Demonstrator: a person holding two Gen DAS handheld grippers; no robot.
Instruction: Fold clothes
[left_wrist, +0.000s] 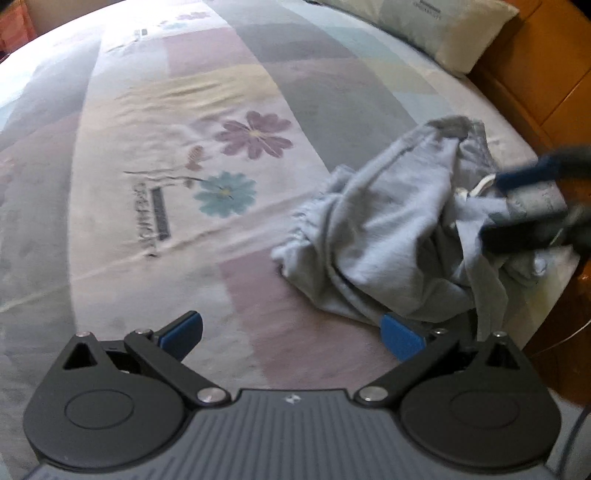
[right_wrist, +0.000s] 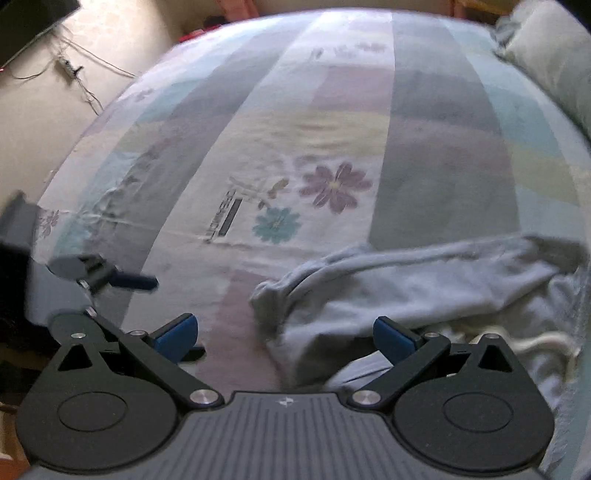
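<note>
Bed (left_wrist: 332, 92) with a patchwork flower sheet (right_wrist: 332, 184), pillow (left_wrist: 443, 33) up at the far corner. Crumpled grey garment (left_wrist: 388, 229) bunched near the bed's right edge. Right claw (right_wrist: 286, 334) spread wide right over the garment, gripping nothing. Left claw (left_wrist: 291, 334) wide open too, just beside the fabric's near edge.

I am seeing one garment (left_wrist: 388, 236), pale grey-blue, soft jersey, lying crumpled in a loose heap on the bed. A gathered elastic edge (left_wrist: 306, 225) is facing toward the bed's middle, and a white drawstring (right_wrist: 546, 343) is trailing out of the folds. Part of it is bunching upward, not lying flat.
</note>
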